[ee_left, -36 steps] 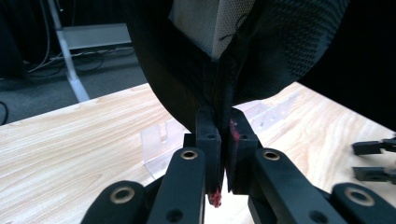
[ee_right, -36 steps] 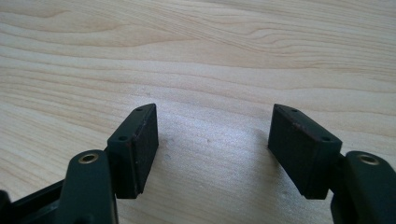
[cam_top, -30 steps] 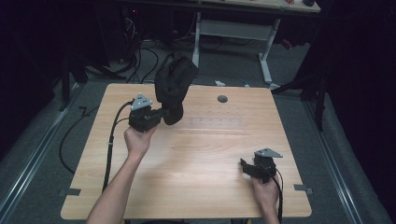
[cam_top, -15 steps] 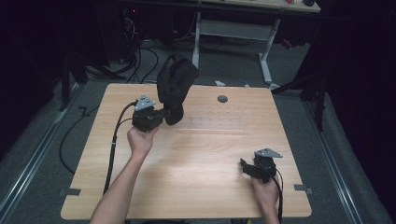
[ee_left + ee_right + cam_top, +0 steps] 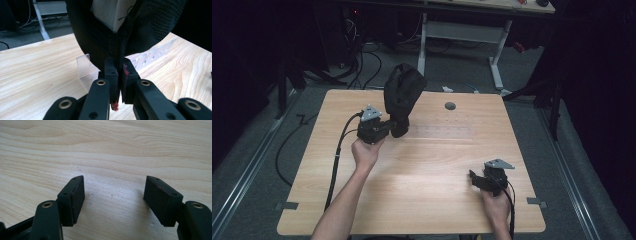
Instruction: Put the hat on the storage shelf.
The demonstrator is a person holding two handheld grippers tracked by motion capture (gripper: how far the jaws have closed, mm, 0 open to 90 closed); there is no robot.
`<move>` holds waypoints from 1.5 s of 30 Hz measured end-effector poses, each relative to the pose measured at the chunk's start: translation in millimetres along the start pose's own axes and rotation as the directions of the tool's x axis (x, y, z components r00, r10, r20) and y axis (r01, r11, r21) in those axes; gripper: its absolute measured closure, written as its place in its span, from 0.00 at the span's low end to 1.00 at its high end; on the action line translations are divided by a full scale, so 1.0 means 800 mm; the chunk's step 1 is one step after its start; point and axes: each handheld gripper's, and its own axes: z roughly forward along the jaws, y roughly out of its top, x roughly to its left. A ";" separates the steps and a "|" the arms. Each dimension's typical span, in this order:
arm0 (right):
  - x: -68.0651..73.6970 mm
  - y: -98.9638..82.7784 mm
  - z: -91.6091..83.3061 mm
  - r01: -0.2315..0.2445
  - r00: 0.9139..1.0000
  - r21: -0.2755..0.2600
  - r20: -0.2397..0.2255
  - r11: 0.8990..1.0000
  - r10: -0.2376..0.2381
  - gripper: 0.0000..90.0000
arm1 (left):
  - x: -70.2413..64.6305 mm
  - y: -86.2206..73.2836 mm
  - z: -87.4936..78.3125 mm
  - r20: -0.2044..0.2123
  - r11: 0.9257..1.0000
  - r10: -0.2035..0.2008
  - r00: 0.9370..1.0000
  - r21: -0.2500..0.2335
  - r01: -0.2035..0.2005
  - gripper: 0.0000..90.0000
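bag (image 5: 403,95) held above table (image 5: 432,165) back-left, rack (image 5: 152,56) behind it

place: lab | signs: wooden table (image 5: 422,200), floor cables (image 5: 362,60), dark surround, desk frame (image 5: 462,32)

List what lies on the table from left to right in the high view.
Left tool shut on the black shoe → grey disc → right tool, open, near the front edge.
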 end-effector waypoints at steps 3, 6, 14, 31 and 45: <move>0.000 0.000 0.000 0.001 1.000 0.000 0.000 1.000 -0.001 0.37 | 0.002 -0.006 0.003 0.008 1.000 -0.022 1.000 0.007 0.022 0.95; 0.000 0.000 0.000 0.002 1.000 0.000 0.000 1.000 -0.002 0.37 | 0.004 -0.008 0.003 0.014 0.999 -0.033 0.999 0.001 0.033 0.95; 0.000 0.000 0.000 0.003 1.000 -0.001 0.001 1.000 -0.003 0.37 | 0.008 -0.009 0.000 0.017 0.999 -0.048 0.999 0.018 0.047 0.94; 0.000 0.000 0.000 0.003 1.000 -0.001 0.001 1.000 -0.003 0.37 | 0.007 -0.006 -0.012 -0.013 0.998 -0.039 0.999 0.040 0.040 0.64; 0.000 0.000 0.000 0.003 1.000 -0.001 0.001 1.000 -0.003 0.37 | 0.005 0.000 -0.032 -0.010 0.999 -0.028 1.000 0.034 0.028 0.54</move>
